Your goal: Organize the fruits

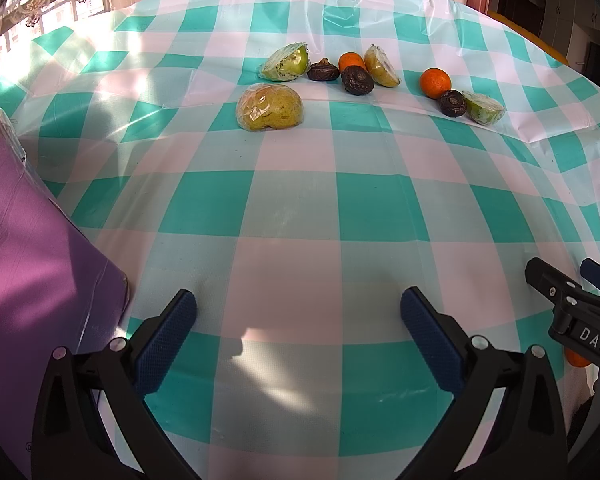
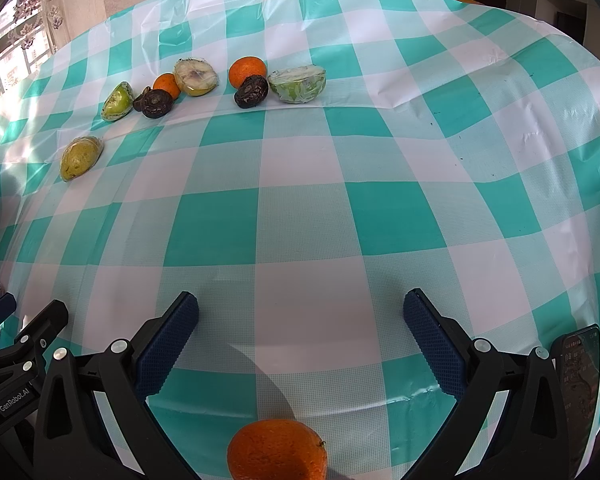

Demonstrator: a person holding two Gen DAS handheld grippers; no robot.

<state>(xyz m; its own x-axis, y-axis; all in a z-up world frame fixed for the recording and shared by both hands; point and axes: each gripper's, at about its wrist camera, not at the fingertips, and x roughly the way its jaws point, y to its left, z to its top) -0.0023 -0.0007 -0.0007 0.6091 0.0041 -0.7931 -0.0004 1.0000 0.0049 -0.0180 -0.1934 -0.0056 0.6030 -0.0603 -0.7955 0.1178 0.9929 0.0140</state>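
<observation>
Where the frame crops it, perhaps a whole orange [image 2: 277, 450], half-seen.

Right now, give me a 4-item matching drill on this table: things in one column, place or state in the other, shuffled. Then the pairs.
Things:
1. near orange
2. purple box
3. phone
4. lone wrapped yellow-green fruit half

Places or states:
A. at the table's left edge, beside the left gripper
B. low between the open fingers of the right gripper, unheld
C. set apart, nearer than the fruit row
D. lying screen-up, right of the right gripper

Pairs: 1-B, 2-A, 3-D, 4-C
</observation>
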